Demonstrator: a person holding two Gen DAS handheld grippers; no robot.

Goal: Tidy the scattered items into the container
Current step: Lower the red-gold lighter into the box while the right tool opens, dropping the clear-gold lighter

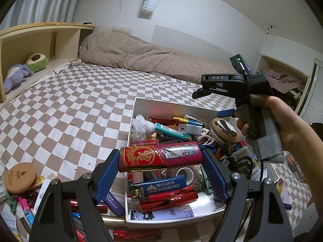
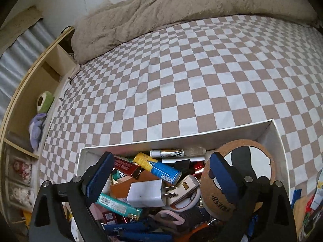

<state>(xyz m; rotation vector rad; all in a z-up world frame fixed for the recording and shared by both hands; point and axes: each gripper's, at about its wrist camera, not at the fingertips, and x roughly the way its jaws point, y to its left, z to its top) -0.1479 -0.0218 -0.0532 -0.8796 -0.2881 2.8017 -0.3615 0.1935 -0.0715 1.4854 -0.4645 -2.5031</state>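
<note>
Two grippers work over a white box [image 1: 139,104] on a checkered bed [image 1: 70,100]. The left gripper [image 1: 161,162] pinches a red lighter [image 1: 159,157] crosswise above the box's near edge. The right gripper [image 2: 161,173] hangs over the box's far end, fingers spread, one apparently brushing a cork coaster [image 2: 252,161].

Left gripper [image 1: 160,160] clamped, right gripper [image 2: 161,173] agape
</note>
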